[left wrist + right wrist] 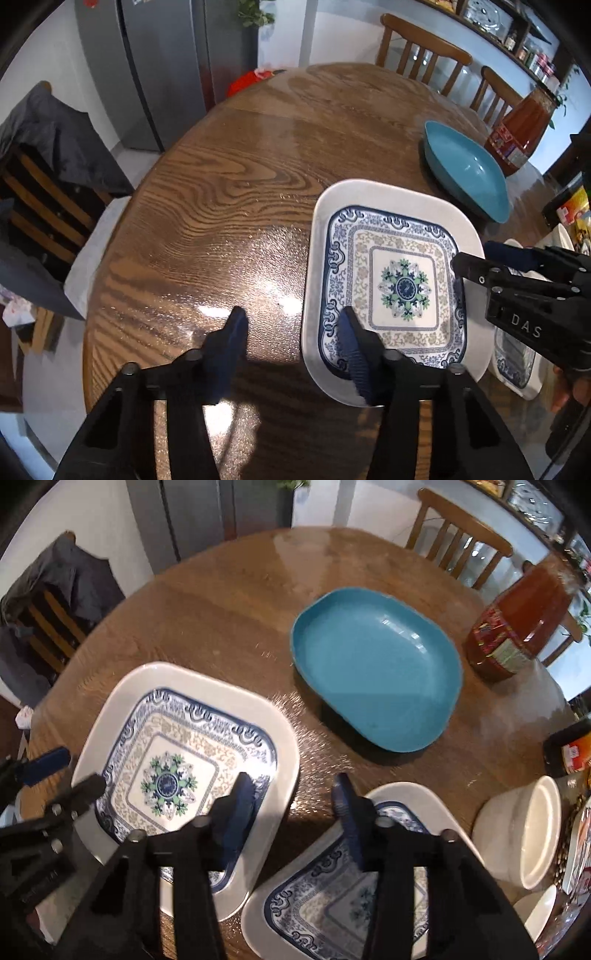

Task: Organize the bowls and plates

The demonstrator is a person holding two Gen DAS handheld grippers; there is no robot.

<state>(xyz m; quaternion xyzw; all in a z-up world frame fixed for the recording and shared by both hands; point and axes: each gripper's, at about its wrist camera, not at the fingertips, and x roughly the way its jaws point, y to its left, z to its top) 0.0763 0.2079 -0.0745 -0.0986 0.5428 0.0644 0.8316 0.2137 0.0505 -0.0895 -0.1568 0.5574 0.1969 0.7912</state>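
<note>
Both claws were down over the desk (229,177). The left claw (291,325) straddled the near-left edge of the patterned plate (402,284), one finger over the plate, the other over bare wood, jaws apart and not pressing on it. The right claw (291,794) hung over the gap between that plate (173,775) and a second patterned plate (332,904), jaws apart too, gripping nothing. Beyond them lay the blue dish (376,668), with a red jar (517,624) just past it. A white bowl (524,830) lay on its side at the right.
</note>
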